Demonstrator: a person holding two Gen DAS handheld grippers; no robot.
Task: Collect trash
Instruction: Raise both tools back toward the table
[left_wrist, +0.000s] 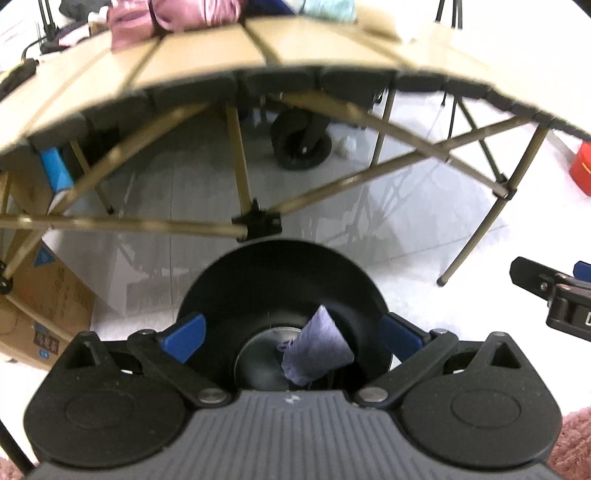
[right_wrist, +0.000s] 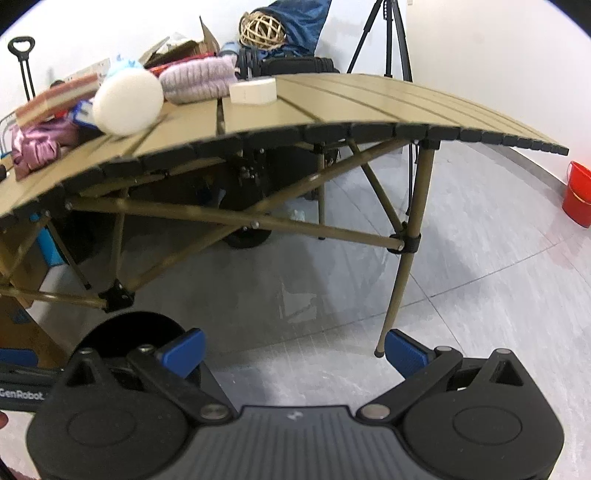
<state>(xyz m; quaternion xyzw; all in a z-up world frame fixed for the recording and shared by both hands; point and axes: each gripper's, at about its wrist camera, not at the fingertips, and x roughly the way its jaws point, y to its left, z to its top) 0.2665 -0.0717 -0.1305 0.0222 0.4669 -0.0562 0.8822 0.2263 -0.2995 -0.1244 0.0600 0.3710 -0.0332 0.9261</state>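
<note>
Now both grippers are gaping empty; left gripper (left_wrist: 291, 332) is hovering directly over the round black bin (left_wrist: 221, 288), nearer than right gripper (right_wrist: 293, 347), purple-grey cloth scrap (left_wrist: 317, 347) lying inside.

Left gripper (left_wrist: 291, 334) fingers spread above bin (left_wrist: 282, 295); purple cloth (left_wrist: 316, 349) inside.

A cloth (left_wrist: 316, 345) lies in the bin (left_wrist: 229, 288) on the floor, before the folding table (left_wrist: 207, 55), between the left gripper's (left_wrist: 293, 334) fingers.
</note>
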